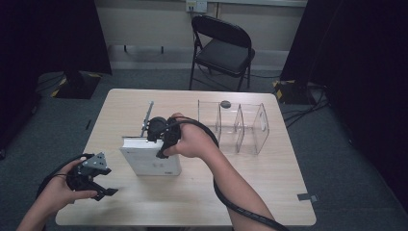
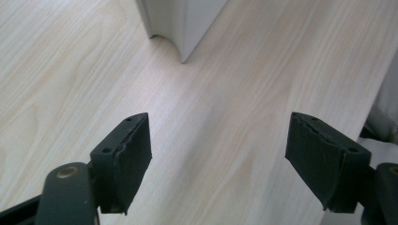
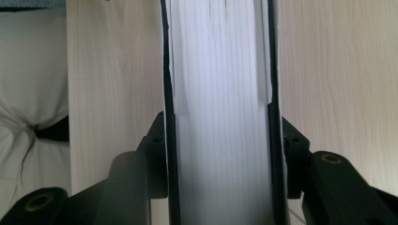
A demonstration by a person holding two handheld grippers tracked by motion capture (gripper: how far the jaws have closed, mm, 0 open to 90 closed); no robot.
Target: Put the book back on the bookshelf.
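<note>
A thick white book stands on its edge near the middle of the wooden table, its cover facing me. My right gripper comes down on its top from above. In the right gripper view the white page block runs between the two jaws, and both pads press on the dark-edged covers. My left gripper hovers low over the table's front left, apart from the book. Its jaws stand wide open over bare wood, with a lower corner of the book ahead of them.
A clear plastic divider rack stands at the table's back right, with a small dark round thing at its top edge. A thin grey metal strip leans behind the book. A black folding chair stands beyond the table.
</note>
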